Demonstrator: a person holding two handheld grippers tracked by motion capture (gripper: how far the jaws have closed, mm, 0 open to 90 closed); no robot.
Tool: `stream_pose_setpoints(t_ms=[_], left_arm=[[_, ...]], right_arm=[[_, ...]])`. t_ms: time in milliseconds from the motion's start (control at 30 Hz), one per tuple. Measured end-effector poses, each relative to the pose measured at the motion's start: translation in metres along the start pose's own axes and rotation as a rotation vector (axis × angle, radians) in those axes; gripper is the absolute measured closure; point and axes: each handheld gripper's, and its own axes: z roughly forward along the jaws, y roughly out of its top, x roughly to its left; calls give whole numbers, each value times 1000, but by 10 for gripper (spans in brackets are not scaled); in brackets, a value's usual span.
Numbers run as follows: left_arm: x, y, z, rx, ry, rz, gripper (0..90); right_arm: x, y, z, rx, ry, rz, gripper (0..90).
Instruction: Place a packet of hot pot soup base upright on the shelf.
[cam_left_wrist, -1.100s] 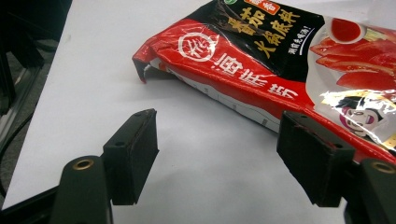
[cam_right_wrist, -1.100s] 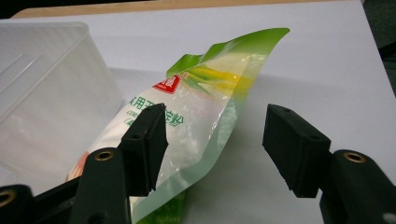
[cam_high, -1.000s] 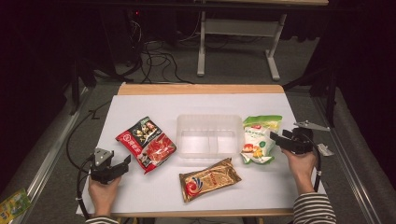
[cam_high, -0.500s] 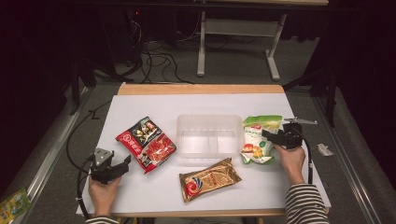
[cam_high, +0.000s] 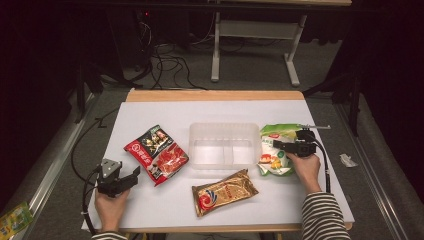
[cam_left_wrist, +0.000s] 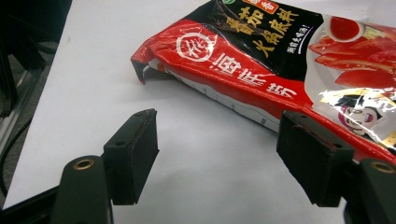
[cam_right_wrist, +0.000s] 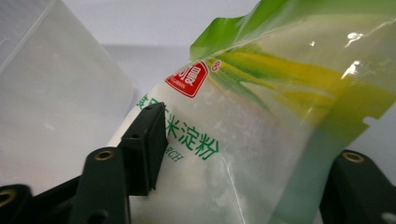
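green starch bag (cam_right_wrist: 261, 135) lies just right of the clear tray (cam_high: 225, 145), between the wide-open jaws of the right gripper (cam_high: 280, 146), not yet clamped. closing on the slack film alone, i judge, could let it slip or tear.

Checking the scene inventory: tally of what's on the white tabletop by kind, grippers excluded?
Sealed food packets: 3 – red and black packet, gold packet, green and white packet
Clear plastic container: 1
Total: 4
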Motion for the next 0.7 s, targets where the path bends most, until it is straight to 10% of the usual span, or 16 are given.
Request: stream_pose_setpoints(t_ms=[367,700], left_arm=[[0,0,0,6,-2,5,297],[0,0,0,5,1,2,297]], right_arm=[[4,0,-5,21,45,-86,740],[13,-1,-21,-28,67,-147,859]])
